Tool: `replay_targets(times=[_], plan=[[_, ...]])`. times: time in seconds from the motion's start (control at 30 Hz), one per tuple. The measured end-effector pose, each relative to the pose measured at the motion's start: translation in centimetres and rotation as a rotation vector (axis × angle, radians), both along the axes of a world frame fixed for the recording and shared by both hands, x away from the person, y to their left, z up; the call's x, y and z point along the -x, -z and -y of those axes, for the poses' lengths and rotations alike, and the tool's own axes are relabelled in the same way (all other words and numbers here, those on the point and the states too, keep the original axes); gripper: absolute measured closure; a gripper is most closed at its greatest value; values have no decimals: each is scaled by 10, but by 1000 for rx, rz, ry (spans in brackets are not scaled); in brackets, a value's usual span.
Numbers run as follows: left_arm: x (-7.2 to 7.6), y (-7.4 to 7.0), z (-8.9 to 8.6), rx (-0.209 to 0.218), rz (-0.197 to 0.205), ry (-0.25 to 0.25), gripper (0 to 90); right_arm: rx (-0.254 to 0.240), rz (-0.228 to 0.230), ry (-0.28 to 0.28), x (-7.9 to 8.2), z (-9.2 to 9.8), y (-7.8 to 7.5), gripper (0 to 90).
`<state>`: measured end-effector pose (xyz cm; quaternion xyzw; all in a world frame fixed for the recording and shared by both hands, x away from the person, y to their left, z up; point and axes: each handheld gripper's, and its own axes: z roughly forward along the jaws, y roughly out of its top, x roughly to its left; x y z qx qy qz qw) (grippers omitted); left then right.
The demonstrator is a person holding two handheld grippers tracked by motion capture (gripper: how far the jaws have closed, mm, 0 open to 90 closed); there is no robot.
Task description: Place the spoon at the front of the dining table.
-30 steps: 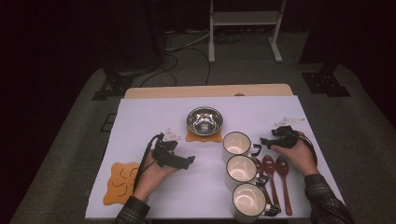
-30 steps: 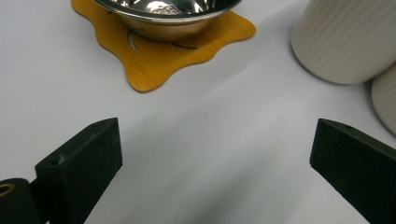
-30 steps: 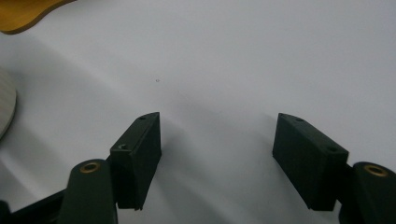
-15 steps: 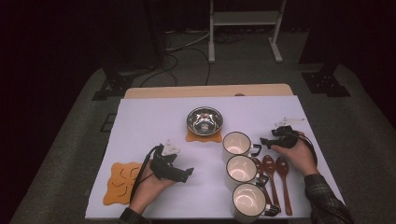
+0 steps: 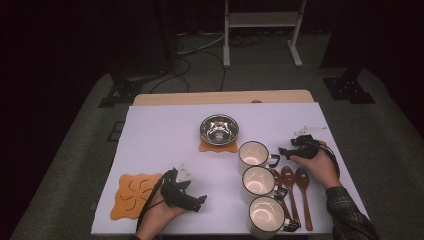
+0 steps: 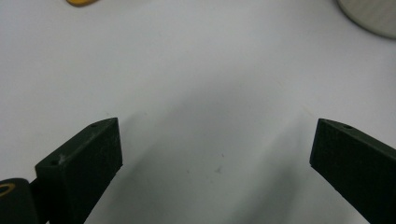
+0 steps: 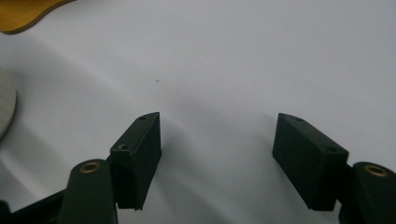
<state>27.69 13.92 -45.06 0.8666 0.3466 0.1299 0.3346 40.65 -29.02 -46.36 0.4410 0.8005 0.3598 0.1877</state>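
Steel bowl (image 5: 219, 129) sits on an orange mat (image 5: 218, 147). Right of bowl: three wooden spoons (image 5: 292, 185). White frame (image 5: 260, 22) stands behind counter (image 5: 165, 130).

Dark room, lit only over the counter (image 5: 165, 130), white-topped with a wooden edge at 12 o'clock. Grey carpet floor (image 5: 390, 125) all around. White metal stand (image 5: 260, 20) at 12 o'clock, cables (image 5: 200, 50) trailing beside it. Black stand feet (image 5: 122, 92) at 10 and 2 o'clock.
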Motion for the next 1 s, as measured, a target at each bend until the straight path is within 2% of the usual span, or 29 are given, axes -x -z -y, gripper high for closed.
replay_targets(times=[0.3, 0.67, 1.0], plan=[[11, 6, -4, -29, -1, 1, 15, 0, 0, 0, 0, 0, 0, 305], [18, 13, -8, 24, 59, -6, 8, 1, -1, 0, 0, 0, 0, 305], [18, 14, -9, 30, 62, -5, 8, 6, -8, 5, 0, -1, -2, 313]])
